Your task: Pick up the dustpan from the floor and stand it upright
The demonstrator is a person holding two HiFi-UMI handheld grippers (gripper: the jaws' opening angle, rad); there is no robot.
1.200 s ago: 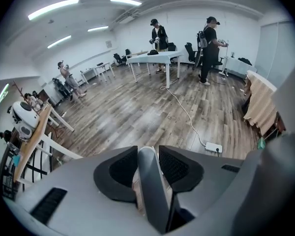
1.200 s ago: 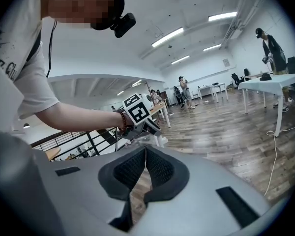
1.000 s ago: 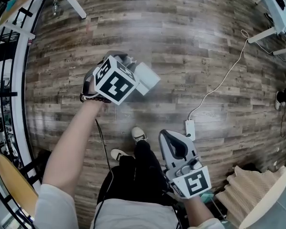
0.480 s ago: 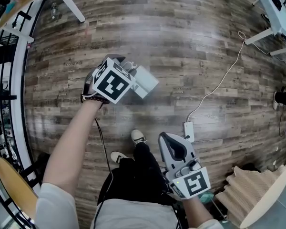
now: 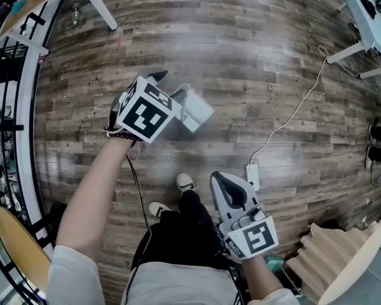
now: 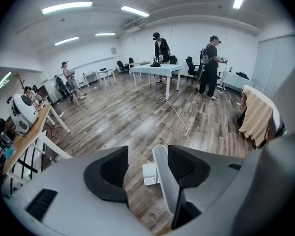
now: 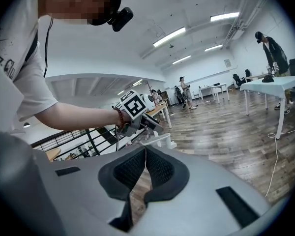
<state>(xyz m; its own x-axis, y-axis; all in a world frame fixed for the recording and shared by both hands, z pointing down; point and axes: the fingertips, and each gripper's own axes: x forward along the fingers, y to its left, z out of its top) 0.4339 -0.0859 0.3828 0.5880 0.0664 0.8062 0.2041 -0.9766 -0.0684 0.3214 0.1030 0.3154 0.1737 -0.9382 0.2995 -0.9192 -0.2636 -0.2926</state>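
The white dustpan stands upright on the wooden floor, just right of my left gripper. In the left gripper view its white handle rises between the jaws, close against the right pad and clear of the left pad. The left gripper has just been opening and stands open around the handle. My right gripper hangs low beside the person's legs, shut with nothing in it. From the right gripper view the dustpan shows under the left hand.
A white power strip with a long cable lies on the floor right of the shoes. A black railing runs along the left, table legs at top left, a beige cloth at bottom right.
The left gripper has lifted slightly and its jaws have spread off the dustpan's handle. The dustpan stays standing in place. The right gripper has kept still.
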